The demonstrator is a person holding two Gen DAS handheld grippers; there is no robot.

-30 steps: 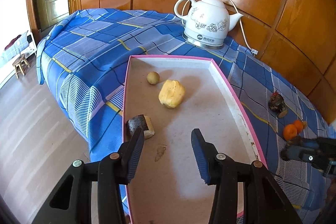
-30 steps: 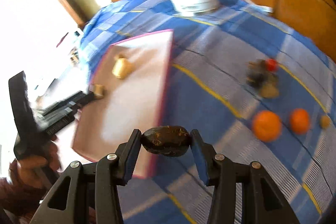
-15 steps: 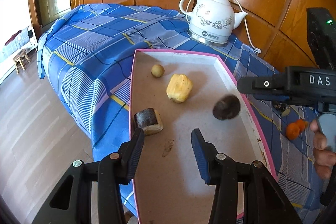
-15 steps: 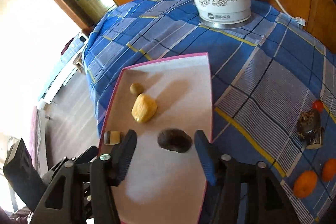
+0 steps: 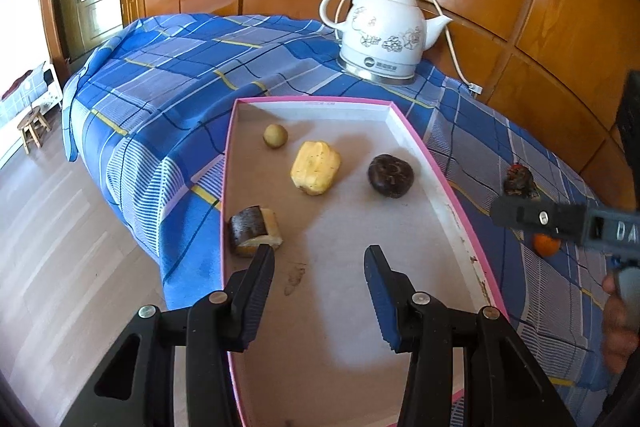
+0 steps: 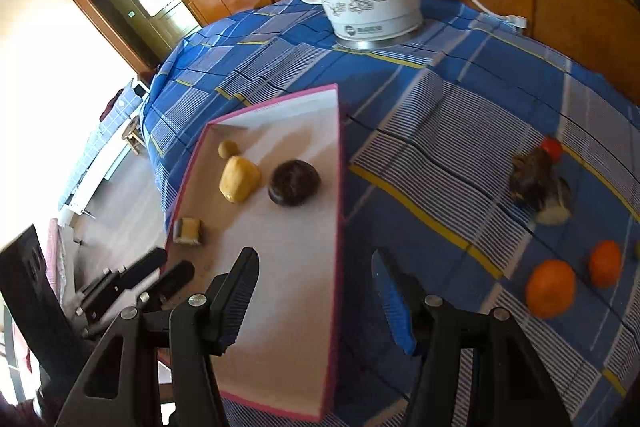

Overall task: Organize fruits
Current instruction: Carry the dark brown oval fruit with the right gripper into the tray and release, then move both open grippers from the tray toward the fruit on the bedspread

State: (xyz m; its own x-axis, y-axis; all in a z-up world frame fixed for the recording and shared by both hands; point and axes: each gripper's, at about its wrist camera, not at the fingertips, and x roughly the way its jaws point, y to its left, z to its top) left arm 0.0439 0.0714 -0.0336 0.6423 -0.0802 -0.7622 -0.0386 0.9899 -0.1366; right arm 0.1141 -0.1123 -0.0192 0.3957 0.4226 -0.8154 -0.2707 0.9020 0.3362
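Two empty, parted claws, left (image 5: 318, 273) and right (image 6: 316, 277), behind yellow fruit (image 5: 316, 167) lying lengthwise along tray (image 5: 448, 187).

Released from right hand-held gripper (image 6: 316, 295); dark round fruit (image 6: 294, 182) now lying in pink-rimmed tray (image 6: 339, 163), jaws parted and empty, drawn back toward lower frame.

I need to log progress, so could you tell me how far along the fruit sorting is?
Done: four pieces lie in the pink tray, including the dark fruit and the yellow fruit. In hand: nothing; the left gripper and the right gripper are both empty. Left: two oranges and the dark clump with a red piece remain on the blue cloth.
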